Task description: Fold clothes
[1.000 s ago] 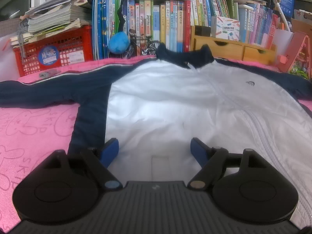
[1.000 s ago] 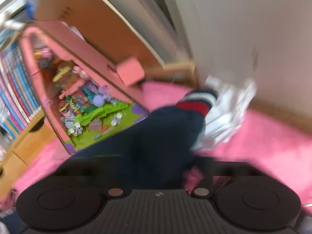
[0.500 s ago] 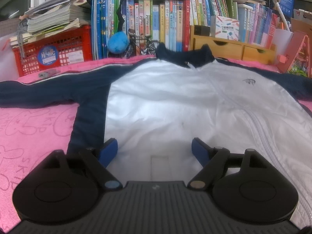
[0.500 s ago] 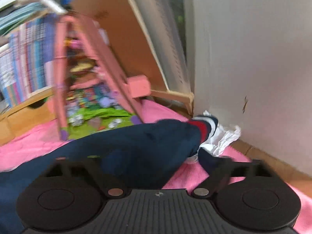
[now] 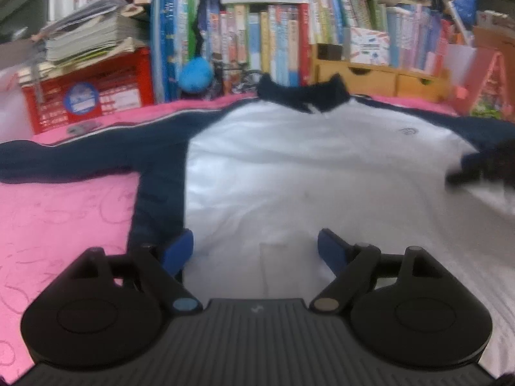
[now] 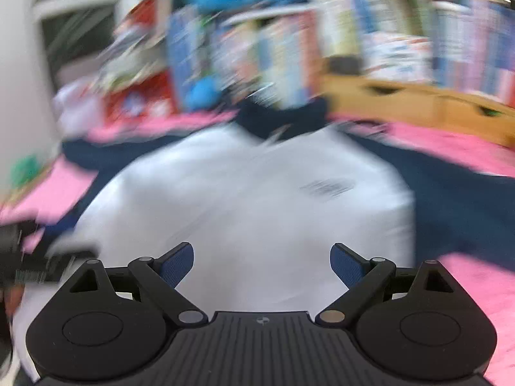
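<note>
Jacket [image 5: 289, 173] lying flat on pink cover [image 5: 64, 218], collar toward books. My left claw [image 5: 256, 249] and right claw [image 6: 261, 262] both opening wide, gripping nothing (right view blurring). Risking: pinching single layer, dragging white front into wrinkles

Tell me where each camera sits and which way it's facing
Left wrist: on the left gripper, jaws opening over the jacket hem, facing the bookshelf.
Right wrist: on the right gripper, jaws opening and empty, facing the blurred jacket.
Shared: jacket, pink cloth, bookshelf.
</note>
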### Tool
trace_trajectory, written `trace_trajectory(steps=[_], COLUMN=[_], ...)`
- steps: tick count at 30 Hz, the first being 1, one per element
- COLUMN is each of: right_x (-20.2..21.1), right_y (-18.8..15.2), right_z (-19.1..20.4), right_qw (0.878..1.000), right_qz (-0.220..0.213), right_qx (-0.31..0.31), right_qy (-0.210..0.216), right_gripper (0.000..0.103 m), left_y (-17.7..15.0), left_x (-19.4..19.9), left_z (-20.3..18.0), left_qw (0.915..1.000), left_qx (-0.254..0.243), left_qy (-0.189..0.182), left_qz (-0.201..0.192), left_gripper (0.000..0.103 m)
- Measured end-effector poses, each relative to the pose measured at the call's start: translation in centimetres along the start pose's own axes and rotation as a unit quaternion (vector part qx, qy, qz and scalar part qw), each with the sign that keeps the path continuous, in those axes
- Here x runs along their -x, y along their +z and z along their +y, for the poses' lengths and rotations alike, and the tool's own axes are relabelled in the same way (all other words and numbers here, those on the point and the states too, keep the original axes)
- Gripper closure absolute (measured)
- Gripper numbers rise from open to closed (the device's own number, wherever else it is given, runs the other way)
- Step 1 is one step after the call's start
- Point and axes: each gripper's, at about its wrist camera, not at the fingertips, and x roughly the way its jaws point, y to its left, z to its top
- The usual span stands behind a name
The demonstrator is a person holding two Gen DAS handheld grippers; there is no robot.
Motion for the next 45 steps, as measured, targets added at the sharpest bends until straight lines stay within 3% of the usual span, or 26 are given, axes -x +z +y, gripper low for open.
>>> trace_trajectory(steps=[2, 5, 7, 10, 13, 16, 21, 22, 23, 25, 27, 30, 32, 35, 37, 39, 42, 45], right_x=[-1.2, -1.0, -0.4, 0.1, 0.1, -0.3, 0.8, 1.5, 2.4, 4.2, 5.8, 7.3, 7.3, 6.3, 5.9, 5.9, 7.4, 8.7], right_y=[-1.1, -2.2, -2.6, -3.1, -3.7, -5.1, -5.0, -5.2, -5.3, -5.5, -6.1, -7.1, -7.9, -9.1, -9.8, -10.5, -10.2, -8.4], right_z=[2.8, 4.3, 4.0, 2.9, 0.7, -1.3, -2.9, -2.4, -1.5, 0.0, 1.4, 3.4, 4.6, 6.0, 5.8, 4.2, -0.5, -3.4], right_qw=[1.000, 0.998, 0.994, 0.985, 0.962, 0.922, 0.897, 0.902, 0.916, 0.952, 0.975, 0.991, 0.993, 0.991, 0.992, 0.993, 0.993, 0.979], right_qz=[0.012, 0.004, 0.002, -0.007, -0.019, -0.023, -0.005, -0.013, -0.024, -0.045, -0.066, -0.090, -0.096, -0.100, -0.085, -0.071, -0.045, -0.036], right_qx=[0.029, 0.058, 0.076, 0.094, 0.130, 0.186, 0.191, 0.195, 0.191, 0.167, 0.139, 0.089, 0.074, 0.090, 0.094, 0.088, -0.001, -0.047], right_qy=[0.002, -0.034, -0.084, -0.146, -0.240, -0.337, -0.398, -0.385, -0.351, -0.254, -0.161, -0.040, -0.001, 0.008, -0.004, -0.037, -0.113, -0.195], right_gripper=[0.010, 0.007, 0.001, 0.001, 0.001, 0.001, 0.004, 0.005, 0.005, 0.005, 0.005, 0.005, 0.006, 0.007, 0.007, 0.006, 0.003, 0.018], left_y=[0.1, 0.1, 0.1, 0.0, -0.1, -0.1, -0.1, -0.1, -0.1, -0.3, -1.1, -2.8, -3.9, -5.1, -5.8, -5.8, -4.7, -2.5], left_x=[-0.2, -0.4, -0.4, -0.3, -0.3, -0.3, -0.2, -0.2, -0.2, 0.3, 1.8, 4.7, 6.0, 5.7, 5.3, 5.5, 6.0, 5.8], left_z=[-0.1, 0.4, 0.6, 0.4, 0.5, 0.6, 0.8, 0.9, 1.0, 1.4, 1.8, 1.5, 0.5, -0.5, 0.5, 2.0, 3.6, 5.2], left_qw=[1.0000, 0.9999, 0.9998, 0.9999, 0.9999, 0.9999, 0.9999, 0.9999, 0.9998, 0.9996, 0.9983, 0.9929, 0.9910, 0.9947, 0.9963, 0.9977, 0.9988, 0.9987], left_qx=[-0.001, 0.011, 0.016, 0.011, 0.012, 0.013, 0.013, 0.014, 0.016, 0.026, 0.044, 0.037, 0.002, -0.047, -0.032, -0.017, -0.025, -0.006], left_qy=[0.005, 0.000, -0.003, 0.001, 0.000, -0.002, -0.002, -0.003, -0.005, -0.009, -0.026, -0.073, -0.078, -0.043, -0.037, -0.030, -0.007, -0.008], left_qz=[0.001, 0.006, 0.007, 0.005, 0.004, 0.004, 0.003, 0.003, 0.002, -0.005, -0.029, -0.085, -0.109, -0.081, -0.071, -0.058, -0.041, -0.049], left_gripper=[0.014, 0.013, 0.013, 0.013, 0.013, 0.013, 0.013, 0.013, 0.013, 0.013, 0.013, 0.013, 0.013, 0.013, 0.012, 0.012, 0.012, 0.012])
